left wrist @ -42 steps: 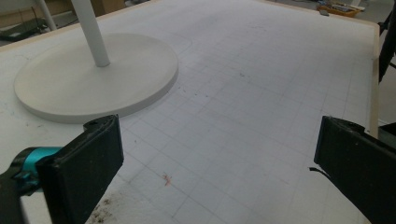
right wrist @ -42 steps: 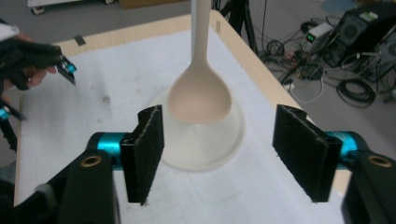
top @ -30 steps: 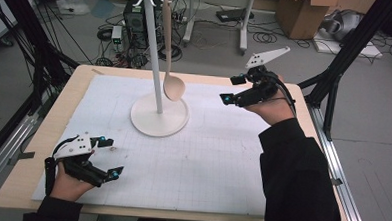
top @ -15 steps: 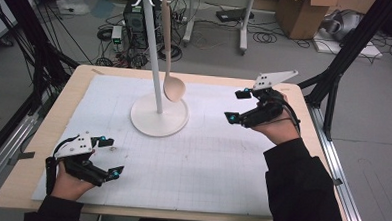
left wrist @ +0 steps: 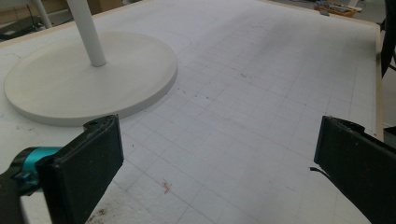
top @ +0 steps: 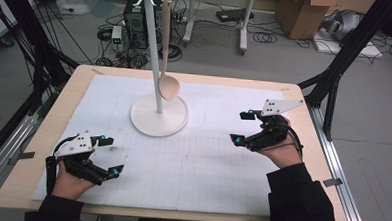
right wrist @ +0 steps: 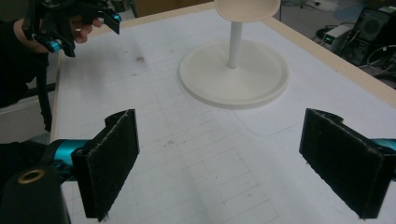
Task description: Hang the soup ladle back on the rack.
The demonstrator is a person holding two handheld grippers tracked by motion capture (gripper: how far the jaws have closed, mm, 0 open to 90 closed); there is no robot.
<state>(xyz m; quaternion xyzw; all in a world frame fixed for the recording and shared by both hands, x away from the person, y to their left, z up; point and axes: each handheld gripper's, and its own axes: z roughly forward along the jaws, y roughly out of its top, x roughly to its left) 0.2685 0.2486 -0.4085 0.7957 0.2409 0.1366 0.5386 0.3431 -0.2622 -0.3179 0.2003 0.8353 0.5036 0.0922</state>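
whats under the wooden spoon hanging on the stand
Below the wooden spoon is the stand's round white base on the gridded mat. The bowl hangs above the base; the mat under the base is covered.

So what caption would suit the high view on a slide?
Wooden spoon hangs on white stand; both open grippers, left and right, sit apart.

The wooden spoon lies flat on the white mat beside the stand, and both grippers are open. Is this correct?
Not quite. The high view shows the wooden spoon hanging from a hook of the stand, not lying on the mat. Both the left gripper and right gripper are open.
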